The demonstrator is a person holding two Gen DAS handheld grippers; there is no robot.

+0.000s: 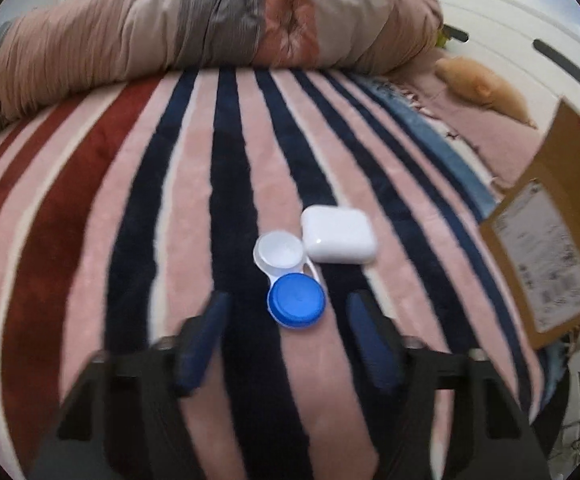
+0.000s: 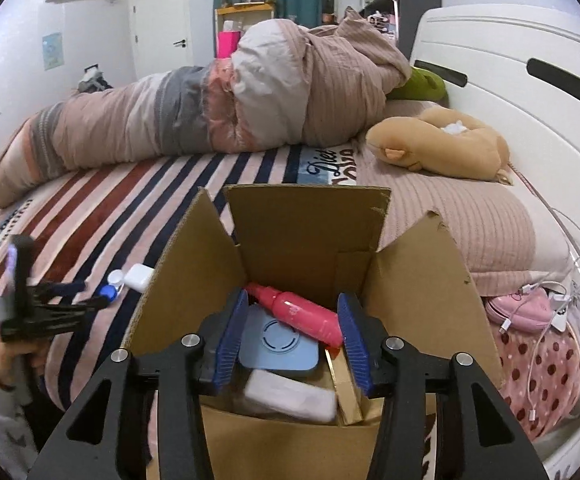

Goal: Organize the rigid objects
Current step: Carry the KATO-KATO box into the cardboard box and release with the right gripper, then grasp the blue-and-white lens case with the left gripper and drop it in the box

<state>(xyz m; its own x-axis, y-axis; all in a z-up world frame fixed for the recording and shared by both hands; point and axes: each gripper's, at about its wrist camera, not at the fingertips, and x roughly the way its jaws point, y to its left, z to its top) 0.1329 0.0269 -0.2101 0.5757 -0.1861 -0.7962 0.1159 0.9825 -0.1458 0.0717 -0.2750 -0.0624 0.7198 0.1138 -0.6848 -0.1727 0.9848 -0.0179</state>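
While both claws gape empty, left claw point(image 1: 285, 312) nears lens case point(image 1: 290, 280) touching earbud case point(image 1: 338, 236); right claw point(image 2: 294, 320) over cardboard box point(image 2: 310, 220).

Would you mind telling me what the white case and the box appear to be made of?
White case: probably glossy hard plastic; smooth rounded shell with a small light glint. Box: matte brown corrugated cardboard; torn flap edges.
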